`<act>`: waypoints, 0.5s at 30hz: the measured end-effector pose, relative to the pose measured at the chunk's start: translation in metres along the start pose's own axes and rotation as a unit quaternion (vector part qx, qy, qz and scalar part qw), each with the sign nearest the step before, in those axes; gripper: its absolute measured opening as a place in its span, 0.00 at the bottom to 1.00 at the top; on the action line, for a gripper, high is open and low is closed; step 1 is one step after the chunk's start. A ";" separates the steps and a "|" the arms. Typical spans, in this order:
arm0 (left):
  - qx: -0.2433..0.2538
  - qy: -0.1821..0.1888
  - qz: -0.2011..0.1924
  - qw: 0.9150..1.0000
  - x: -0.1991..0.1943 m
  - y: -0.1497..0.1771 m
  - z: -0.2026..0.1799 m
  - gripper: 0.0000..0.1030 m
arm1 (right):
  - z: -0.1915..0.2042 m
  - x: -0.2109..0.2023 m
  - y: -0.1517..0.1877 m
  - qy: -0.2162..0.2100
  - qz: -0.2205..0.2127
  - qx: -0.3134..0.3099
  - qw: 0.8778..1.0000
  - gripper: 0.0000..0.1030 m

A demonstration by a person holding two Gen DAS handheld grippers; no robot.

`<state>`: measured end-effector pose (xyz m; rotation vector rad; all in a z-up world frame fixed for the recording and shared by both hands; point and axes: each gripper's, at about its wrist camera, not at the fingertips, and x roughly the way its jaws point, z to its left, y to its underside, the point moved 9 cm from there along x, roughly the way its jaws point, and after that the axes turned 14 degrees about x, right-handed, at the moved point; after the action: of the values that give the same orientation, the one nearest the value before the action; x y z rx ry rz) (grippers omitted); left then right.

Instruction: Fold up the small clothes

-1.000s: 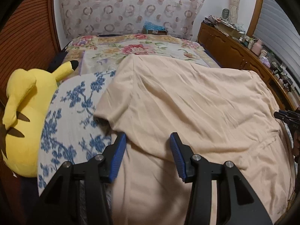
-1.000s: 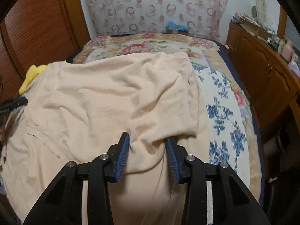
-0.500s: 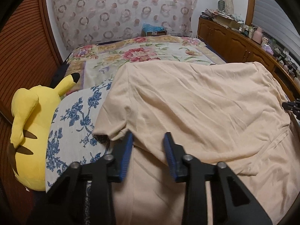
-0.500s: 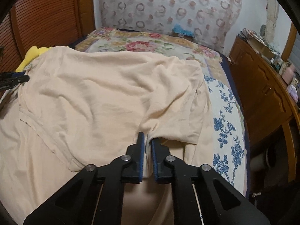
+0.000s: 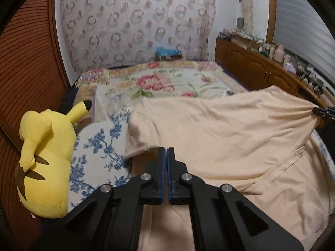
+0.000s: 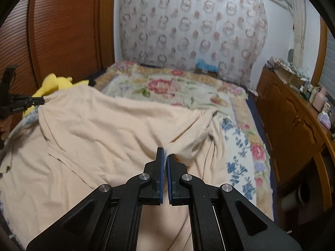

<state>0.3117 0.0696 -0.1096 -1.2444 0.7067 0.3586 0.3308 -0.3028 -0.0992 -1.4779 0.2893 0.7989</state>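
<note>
Bed (image 5: pixel 188 83) | left gripper (image 5: pixel 166 149) jaws clamped on beige shirt (image 5: pixel 219 129) | right gripper (image 6: pixel 165 152) jaws clamped on shirt

A yellow plush toy (image 5: pixel 44 163) lies at the left edge. A floral bedspread (image 5: pixel 159 81) fills the centre, a patterned curtain (image 5: pixel 136 25) hangs above, and a wooden cabinet (image 5: pixel 257 67) stands upper right.
</note>
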 end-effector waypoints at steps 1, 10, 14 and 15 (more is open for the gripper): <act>-0.004 -0.001 -0.012 1.000 -0.011 -0.004 0.003 0.00 | 0.002 -0.008 -0.003 -0.004 -0.006 -0.001 1.000 0.00; -0.017 0.005 -0.064 0.998 -0.086 0.021 0.008 0.00 | 0.008 -0.075 0.008 -0.031 -0.026 -0.009 0.999 0.00; -0.020 0.006 -0.083 0.996 -0.120 0.045 0.005 0.00 | 0.010 -0.102 0.030 -0.038 -0.023 -0.011 0.999 0.00; -0.021 0.006 -0.085 0.996 -0.126 0.050 0.004 0.00 | 0.009 -0.109 0.035 -0.039 -0.022 -0.011 0.999 0.00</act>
<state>0.1894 0.1040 -0.0622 -1.3363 0.6001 0.2269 0.2280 -0.3297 -0.0568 -1.4644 0.1891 0.8240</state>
